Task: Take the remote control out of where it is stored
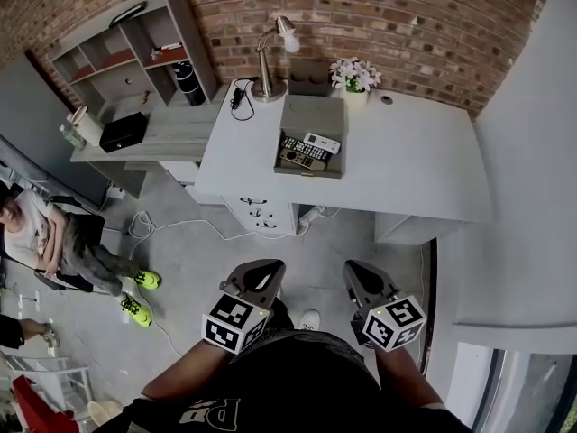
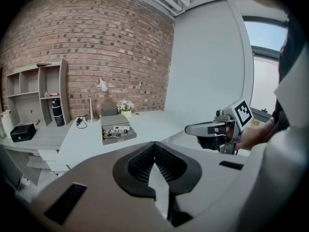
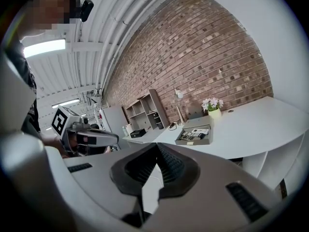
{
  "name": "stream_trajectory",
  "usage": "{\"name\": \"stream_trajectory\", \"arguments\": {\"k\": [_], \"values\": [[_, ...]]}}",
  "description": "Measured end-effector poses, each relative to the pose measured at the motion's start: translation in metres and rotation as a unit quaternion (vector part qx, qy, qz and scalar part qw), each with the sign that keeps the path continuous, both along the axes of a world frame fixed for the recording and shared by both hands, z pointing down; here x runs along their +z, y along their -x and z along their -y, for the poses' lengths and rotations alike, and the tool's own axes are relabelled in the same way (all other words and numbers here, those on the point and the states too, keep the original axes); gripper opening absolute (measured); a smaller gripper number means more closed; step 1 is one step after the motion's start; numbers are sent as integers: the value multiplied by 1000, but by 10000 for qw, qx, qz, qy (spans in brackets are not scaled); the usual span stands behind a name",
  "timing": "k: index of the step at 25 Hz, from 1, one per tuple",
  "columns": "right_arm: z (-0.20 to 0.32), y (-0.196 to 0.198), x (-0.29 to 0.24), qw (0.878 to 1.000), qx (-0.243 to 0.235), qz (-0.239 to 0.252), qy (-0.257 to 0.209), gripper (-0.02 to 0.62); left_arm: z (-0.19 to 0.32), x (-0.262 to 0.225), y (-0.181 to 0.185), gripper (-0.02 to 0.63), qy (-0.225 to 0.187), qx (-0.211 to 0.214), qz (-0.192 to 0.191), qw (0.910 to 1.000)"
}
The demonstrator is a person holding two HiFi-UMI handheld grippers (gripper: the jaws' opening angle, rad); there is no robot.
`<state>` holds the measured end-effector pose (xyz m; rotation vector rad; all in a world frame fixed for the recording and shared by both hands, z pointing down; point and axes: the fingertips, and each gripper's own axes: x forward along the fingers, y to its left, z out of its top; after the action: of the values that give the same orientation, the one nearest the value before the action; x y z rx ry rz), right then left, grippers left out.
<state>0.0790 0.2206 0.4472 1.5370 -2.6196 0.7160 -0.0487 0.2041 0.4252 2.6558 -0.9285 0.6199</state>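
Note:
A shallow grey box (image 1: 310,111) lies open on the white desk (image 1: 424,161), far ahead of me. Inside it are a white remote (image 1: 322,142) and two darker remotes (image 1: 302,150) side by side. The same box shows small in the left gripper view (image 2: 117,132) and in the right gripper view (image 3: 194,135). My left gripper (image 1: 263,270) and right gripper (image 1: 359,271) hang close to my body above the floor, well short of the desk. Both have their jaws shut with nothing between them. Each gripper also appears in the other's view, right gripper (image 2: 212,128) and left gripper (image 3: 91,138).
Behind the box stand a desk lamp (image 1: 270,57) and a small flower pot (image 1: 354,79). A grey shelf unit (image 1: 135,48) and a black case (image 1: 123,131) sit on the lower desk at left. A seated person (image 1: 54,242) is at far left. Cables trail on the floor (image 1: 180,233).

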Motion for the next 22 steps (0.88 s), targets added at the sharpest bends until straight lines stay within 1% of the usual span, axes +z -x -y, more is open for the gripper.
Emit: {"name": "stream_trajectory", "arguments": {"k": [3, 7, 12, 16, 22], "values": [[4, -3, 4, 10000, -31, -33, 30, 5, 6, 7, -4, 6, 49, 17, 32, 10000], [17, -12, 7, 10000, 12, 2, 96, 5, 24, 6, -15, 6, 31, 68, -93, 9999], [39, -17, 5, 9998, 32, -215, 40, 5, 51, 4, -22, 6, -66, 130, -243, 9996], [60, -16, 8, 9993, 45, -368, 97, 5, 73, 11, -20, 6, -74, 122, -161, 9998], [100, -8, 20, 9984, -24, -466, 327, 5, 117, 20, -19, 6, 93, 130, -140, 9998]]}}
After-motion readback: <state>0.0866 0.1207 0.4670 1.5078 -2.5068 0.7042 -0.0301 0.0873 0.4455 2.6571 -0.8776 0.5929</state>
